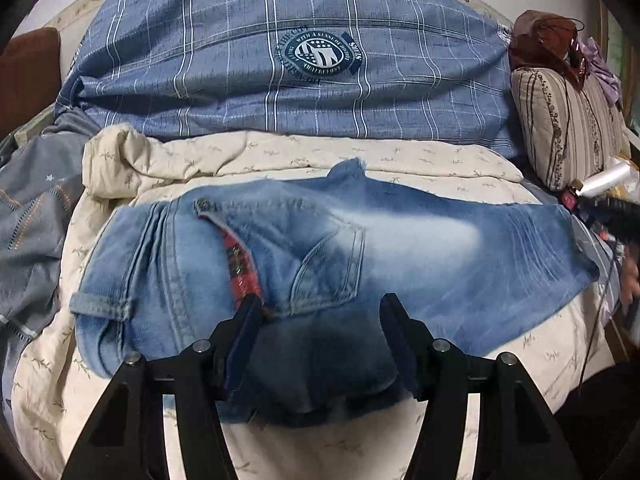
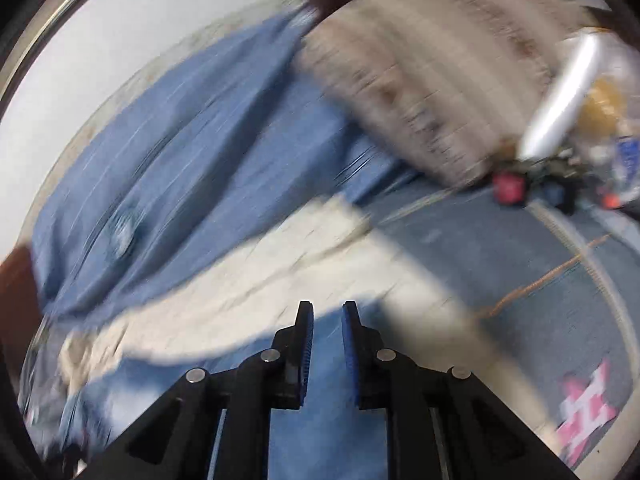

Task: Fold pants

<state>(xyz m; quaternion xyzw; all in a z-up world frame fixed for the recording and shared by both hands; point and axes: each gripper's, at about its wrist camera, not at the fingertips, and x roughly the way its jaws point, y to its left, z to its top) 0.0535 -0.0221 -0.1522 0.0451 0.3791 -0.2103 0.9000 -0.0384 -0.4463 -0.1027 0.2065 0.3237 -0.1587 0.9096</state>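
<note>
Faded blue jeans (image 1: 320, 248) lie folded across a cream bedspread (image 1: 280, 160) on a bed, waistband and button towards the left, a back pocket facing up, the near fold bulging towards the viewer. The left claw (image 1: 320, 312) hangs released just above that near fold, its jaws spread wide with nothing between them. Bare cream cover shows on the near side and behind the jeans. Behind that sits a large blue checked pillow (image 1: 280, 60), a striped cushion (image 1: 568, 128) to its right, grey bedding (image 1: 32, 208) at the left edge. The right claw (image 2: 326, 312), in a blurred view, is clenched almost shut on nothing, above denim and cream cover.
</note>
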